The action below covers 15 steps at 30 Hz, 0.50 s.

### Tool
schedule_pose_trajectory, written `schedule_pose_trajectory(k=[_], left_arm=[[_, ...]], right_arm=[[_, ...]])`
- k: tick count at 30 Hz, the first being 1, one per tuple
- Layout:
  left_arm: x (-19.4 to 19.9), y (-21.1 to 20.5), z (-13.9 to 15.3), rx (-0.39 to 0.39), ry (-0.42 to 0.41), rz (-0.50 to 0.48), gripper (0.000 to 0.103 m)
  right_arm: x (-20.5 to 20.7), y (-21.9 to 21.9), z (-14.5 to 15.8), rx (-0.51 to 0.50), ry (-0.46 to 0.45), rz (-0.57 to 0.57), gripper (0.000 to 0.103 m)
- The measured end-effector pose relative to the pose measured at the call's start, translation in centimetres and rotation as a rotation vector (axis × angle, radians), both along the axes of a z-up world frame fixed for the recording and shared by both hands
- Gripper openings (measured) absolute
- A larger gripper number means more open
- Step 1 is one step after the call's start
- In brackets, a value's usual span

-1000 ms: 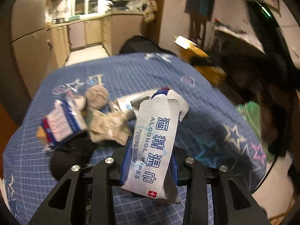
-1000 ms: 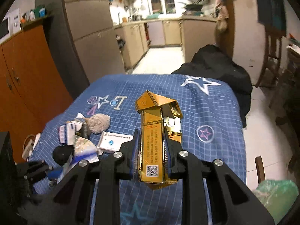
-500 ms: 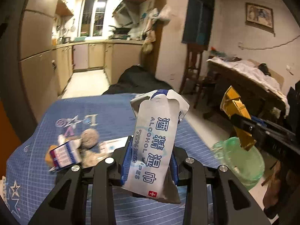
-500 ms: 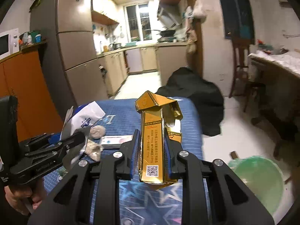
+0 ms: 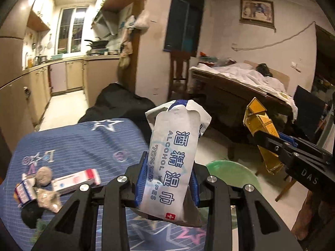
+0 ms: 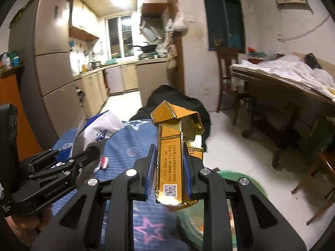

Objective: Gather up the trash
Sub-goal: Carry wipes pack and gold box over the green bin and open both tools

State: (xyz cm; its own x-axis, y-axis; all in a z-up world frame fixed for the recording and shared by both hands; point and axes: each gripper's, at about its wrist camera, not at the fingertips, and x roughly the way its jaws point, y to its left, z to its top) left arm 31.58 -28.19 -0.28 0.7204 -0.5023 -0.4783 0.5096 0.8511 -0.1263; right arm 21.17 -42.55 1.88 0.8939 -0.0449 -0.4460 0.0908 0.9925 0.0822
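Observation:
My left gripper is shut on a white and blue alcohol wipes packet, held upright above the table's right edge. My right gripper is shut on an open gold cigarette box; that box also shows at the right of the left wrist view. The wipes packet and left gripper appear at the left of the right wrist view. A green bin stands on the floor below and beyond both grippers, its rim partly hidden by the right gripper.
More trash lies on the blue star-patterned tablecloth: a red and white box, a blue and white packet, crumpled paper and a black object. A black bag, a wooden table and chair stand beyond.
Both grippers have risen and swung right, away from the trash pile toward the table's edge, each still holding its item. The green bin has come into view beneath them.

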Motion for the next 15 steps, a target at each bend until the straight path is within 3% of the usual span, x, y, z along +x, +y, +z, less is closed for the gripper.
schedule_pose_trajectory(k=[7, 15], left_arm=[[0.6, -6.5, -0.7, 0.011, 0.04, -0.074, 0.036], [2.7, -12.3, -3.5, 0.051, 0.11, -0.135, 0.036]], right_arm=[[-0.6, -5.3, -1.1, 0.01, 0.058, -0.088, 0.022], [-0.3, -10.8, -4.1, 0.062, 0.184, -0.152, 0.022]])
